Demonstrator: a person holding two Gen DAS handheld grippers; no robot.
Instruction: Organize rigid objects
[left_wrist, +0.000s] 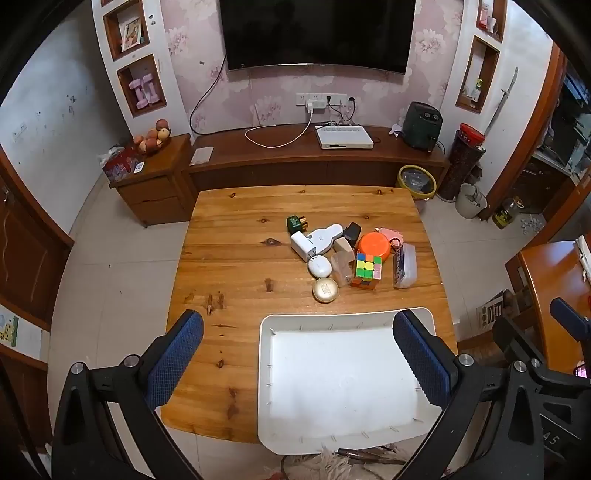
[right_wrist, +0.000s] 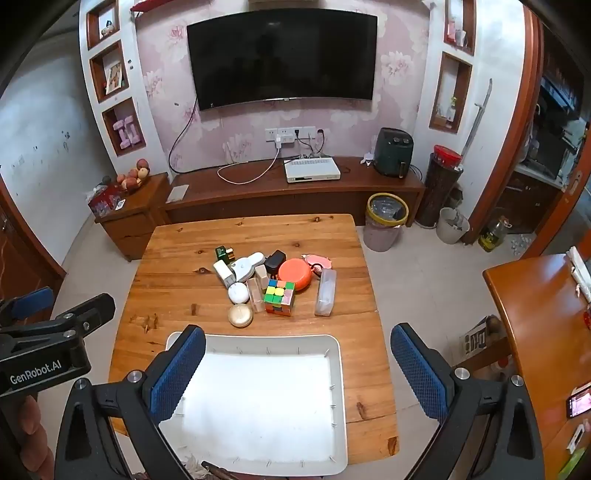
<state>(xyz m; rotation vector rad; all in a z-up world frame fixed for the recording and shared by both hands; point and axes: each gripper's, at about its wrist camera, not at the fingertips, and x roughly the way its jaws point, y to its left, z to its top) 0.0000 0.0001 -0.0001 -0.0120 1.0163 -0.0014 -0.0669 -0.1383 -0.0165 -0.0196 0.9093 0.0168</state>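
A white tray (left_wrist: 266, 369) lies empty at the near edge of the wooden table (left_wrist: 236, 236); it also shows in the right wrist view (right_wrist: 338, 387). Beyond it sits a cluster of small objects: a Rubik's cube (left_wrist: 367, 268) (right_wrist: 279, 297), an orange round lid (left_wrist: 373, 246) (right_wrist: 295, 273), a clear plastic case (left_wrist: 405, 266) (right_wrist: 325, 291), a gold round tin (left_wrist: 325, 290) (right_wrist: 240, 315), a white charger (left_wrist: 303, 245) and a green bottle (left_wrist: 295, 222). My left gripper (left_wrist: 297, 354) is open high above the tray. My right gripper (right_wrist: 297, 369) is open above the tray too.
A TV stand (left_wrist: 295, 155) with a white set-top box (left_wrist: 343, 137) runs along the far wall under the television. A bin (right_wrist: 386, 221) stands right of the table. Another wooden table (right_wrist: 535, 314) is at the right. The other gripper shows at the left edge of the right wrist view.
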